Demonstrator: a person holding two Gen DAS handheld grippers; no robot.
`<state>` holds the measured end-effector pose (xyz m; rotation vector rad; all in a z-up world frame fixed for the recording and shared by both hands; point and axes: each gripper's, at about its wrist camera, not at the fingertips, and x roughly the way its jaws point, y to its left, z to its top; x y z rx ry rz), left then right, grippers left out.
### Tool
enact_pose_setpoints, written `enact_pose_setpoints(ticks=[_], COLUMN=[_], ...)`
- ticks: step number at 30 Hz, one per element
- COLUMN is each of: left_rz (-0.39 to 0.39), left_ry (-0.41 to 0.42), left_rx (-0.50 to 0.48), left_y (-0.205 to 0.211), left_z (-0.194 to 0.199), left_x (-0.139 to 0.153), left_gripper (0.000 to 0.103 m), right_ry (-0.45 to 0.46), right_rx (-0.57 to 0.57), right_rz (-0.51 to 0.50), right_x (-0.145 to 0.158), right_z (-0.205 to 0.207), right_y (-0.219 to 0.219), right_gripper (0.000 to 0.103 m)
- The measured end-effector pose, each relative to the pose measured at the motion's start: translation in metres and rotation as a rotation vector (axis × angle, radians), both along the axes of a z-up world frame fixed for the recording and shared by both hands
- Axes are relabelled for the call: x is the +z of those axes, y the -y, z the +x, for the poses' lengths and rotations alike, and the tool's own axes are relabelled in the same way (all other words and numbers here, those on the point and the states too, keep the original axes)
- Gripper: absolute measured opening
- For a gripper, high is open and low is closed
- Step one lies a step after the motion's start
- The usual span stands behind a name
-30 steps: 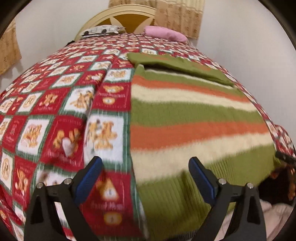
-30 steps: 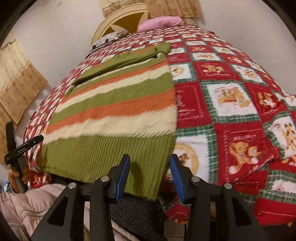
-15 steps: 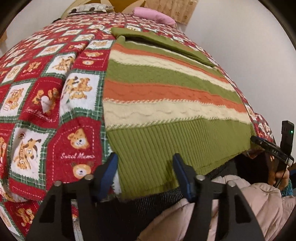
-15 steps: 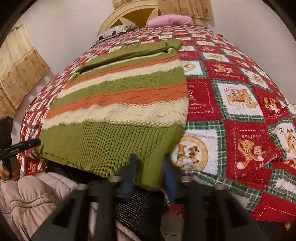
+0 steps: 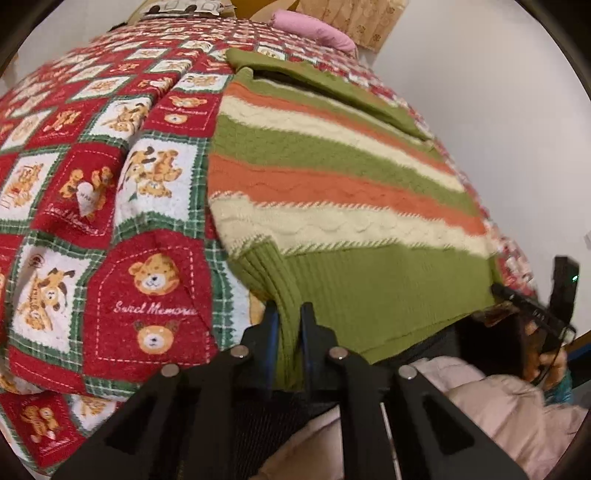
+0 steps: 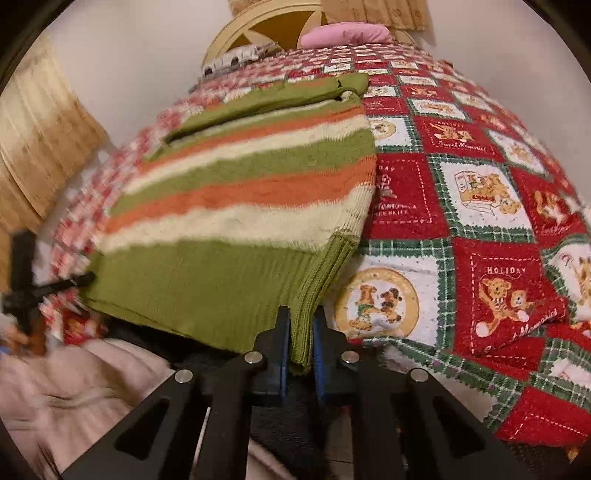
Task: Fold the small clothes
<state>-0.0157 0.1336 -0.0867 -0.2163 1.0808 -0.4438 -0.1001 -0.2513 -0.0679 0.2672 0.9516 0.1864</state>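
Observation:
A striped sweater (image 5: 332, 177) in green, orange and cream lies flat on the bed, its green ribbed hem at the near edge. It also shows in the right wrist view (image 6: 240, 192). My left gripper (image 5: 289, 317) is shut on the hem's left corner, which bunches up between the blue pads. My right gripper (image 6: 300, 328) is shut on the hem's right corner. A green sleeve (image 5: 314, 77) lies folded across the sweater's far end. The other gripper appears at each view's edge (image 5: 532, 310) (image 6: 33, 288).
The bed carries a red, green and white teddy-bear quilt (image 5: 92, 177) (image 6: 480, 206). A pink pillow (image 6: 347, 33) and a yellow headboard (image 6: 266, 22) are at the far end. A pink padded jacket (image 5: 498, 406) shows below the bed edge. Walls stand on both sides.
Both grippers dropped to the near edge of the sweater and closed on the two corners of the green hem. The hem corners now lift and bunch between the pads.

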Motion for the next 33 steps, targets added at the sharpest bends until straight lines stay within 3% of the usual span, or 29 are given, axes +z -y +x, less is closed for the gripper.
enact_pose_setpoints(ticks=[3,9,17,26,28,33], left_rz=[-0.064,-0.124,-0.094,0.035,0.06,0.066], left_ry=[0.015,0.066,0.12,0.165,0.199,0.248], left_rx=[-0.011,-0.026,-0.002,0.051,0.043,-0.016], left_y=[0.0,0.013,0.035,0.027,0.019,0.007], left_z=[0.003,0.037,0.11,0.172,0.175,0.177], left_x=[0.011,0.043,0.058,0.057,0.061,0.06], left_gripper=[0.01,0.01,0.01,0.011,0.015,0.049], right_ry=[0.03,0.109,0.147,0.079,0.085,0.112], right_rx=[-0.011,-0.012,-0.109,-0.213,-0.205,-0.202], right_rz=[0.126,0.25,0.258,0.145,0.116,0.059], right_x=[0.016,0.051,0.065,0.022,0.018,0.016], right_z=[0.001,0.028,0.109,0.169,0.169,0.166], right_y=[0.016,0.025,0.038,0.041,0.035,0.027], right_gripper=[0.01,0.01,0.009,0.009,0.009,0.01])
